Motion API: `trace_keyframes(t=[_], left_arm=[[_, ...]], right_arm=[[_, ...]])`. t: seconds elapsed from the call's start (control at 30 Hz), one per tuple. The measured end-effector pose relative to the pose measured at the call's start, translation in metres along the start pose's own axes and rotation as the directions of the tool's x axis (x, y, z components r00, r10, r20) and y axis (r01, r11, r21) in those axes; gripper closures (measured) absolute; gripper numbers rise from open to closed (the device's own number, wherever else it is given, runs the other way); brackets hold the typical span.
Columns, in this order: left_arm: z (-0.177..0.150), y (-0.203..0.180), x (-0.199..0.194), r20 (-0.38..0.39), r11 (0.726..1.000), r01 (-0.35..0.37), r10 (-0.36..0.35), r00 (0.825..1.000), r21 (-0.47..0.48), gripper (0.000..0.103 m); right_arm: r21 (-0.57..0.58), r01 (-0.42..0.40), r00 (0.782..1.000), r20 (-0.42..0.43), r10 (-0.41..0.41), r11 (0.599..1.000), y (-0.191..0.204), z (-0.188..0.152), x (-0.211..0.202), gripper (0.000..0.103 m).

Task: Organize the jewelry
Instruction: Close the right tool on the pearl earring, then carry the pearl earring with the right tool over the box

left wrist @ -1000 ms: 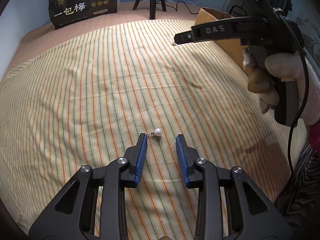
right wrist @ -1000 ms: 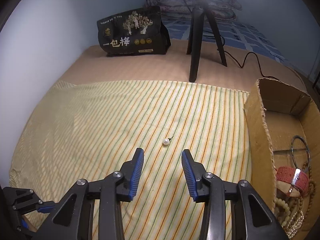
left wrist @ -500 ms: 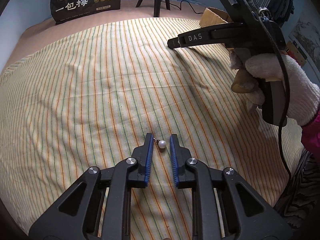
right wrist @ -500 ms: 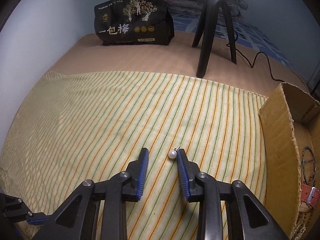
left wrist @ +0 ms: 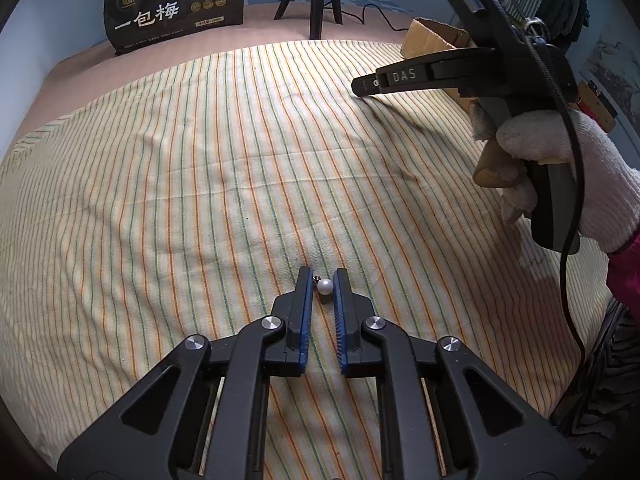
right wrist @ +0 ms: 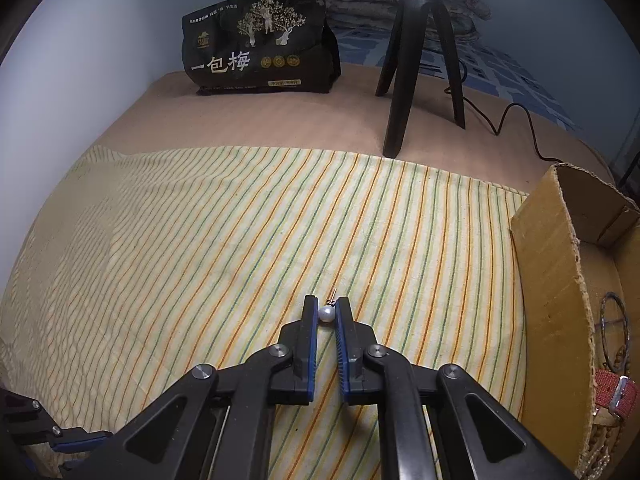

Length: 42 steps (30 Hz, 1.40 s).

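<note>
Each wrist view shows its own pearl earring on the striped cloth. In the left wrist view my left gripper point(left wrist: 321, 280) has its blue pads closed on a white pearl earring point(left wrist: 325, 287), whose post points left. In the right wrist view my right gripper point(right wrist: 326, 312) is closed on a second pearl earring point(right wrist: 326, 314), its post sticking out ahead. The right gripper's handle and gloved hand point(left wrist: 560, 168) show in the left wrist view at right. The cardboard box point(right wrist: 552, 288) at right holds a bangle point(right wrist: 614, 332), a red strap point(right wrist: 612, 394) and beads.
A striped cloth point(left wrist: 200, 160) covers the bed. A black snack bag point(right wrist: 260, 44) and a black tripod point(right wrist: 420, 60) with a cable stand at the back. The box corner also shows in the left wrist view point(left wrist: 432, 34). A wall runs along the left.
Both grippers moved forward over their pearl earrings and closed: jaws wide apart a second ago, narrower half a second ago, now pinching the pearls.
</note>
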<state>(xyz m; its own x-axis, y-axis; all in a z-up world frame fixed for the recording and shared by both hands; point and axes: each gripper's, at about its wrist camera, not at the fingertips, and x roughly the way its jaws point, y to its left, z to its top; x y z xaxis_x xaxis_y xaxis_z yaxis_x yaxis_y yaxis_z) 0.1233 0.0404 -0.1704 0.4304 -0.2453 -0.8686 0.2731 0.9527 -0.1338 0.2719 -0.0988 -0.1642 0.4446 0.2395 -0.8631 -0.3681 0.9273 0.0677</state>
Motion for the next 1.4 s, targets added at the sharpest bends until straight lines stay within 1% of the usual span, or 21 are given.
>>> trace_keyframes(t=[0.23, 0.5, 0.8, 1.13, 1.4], left_arm=[[0.004, -0.001, -0.013, 0.032, 1.000, -0.005, 0.005, 0.999, -0.015, 0.095], [0.018, -0.009, -0.035, 0.095, 1.000, 0.004, -0.002, 0.995, -0.018, 0.095], [0.049, -0.025, -0.059, 0.176, 1.000, 0.029, -0.027, 0.984, -0.008, 0.095], [0.083, -0.070, -0.070, 0.236, 0.996, 0.076, -0.083, 0.968, 0.039, 0.095], [0.110, -0.114, -0.067, 0.261, 0.990, 0.115, -0.133, 0.956, 0.083, 0.095]], right_arm=[[-0.002, -0.020, 0.999, 0.043, 0.020, 1.000, 0.001, 0.002, -0.026, 0.097], [-0.008, -0.033, 0.995, 0.099, 0.034, 0.999, -0.004, -0.001, -0.062, 0.097], [0.027, -0.023, 0.987, 0.161, 0.018, 0.999, -0.035, -0.015, -0.111, 0.097], [0.089, 0.009, 0.977, 0.213, -0.027, 0.996, -0.084, -0.029, -0.157, 0.097], [0.127, 0.024, 0.972, 0.227, -0.053, 0.992, -0.115, -0.036, -0.177, 0.097]])
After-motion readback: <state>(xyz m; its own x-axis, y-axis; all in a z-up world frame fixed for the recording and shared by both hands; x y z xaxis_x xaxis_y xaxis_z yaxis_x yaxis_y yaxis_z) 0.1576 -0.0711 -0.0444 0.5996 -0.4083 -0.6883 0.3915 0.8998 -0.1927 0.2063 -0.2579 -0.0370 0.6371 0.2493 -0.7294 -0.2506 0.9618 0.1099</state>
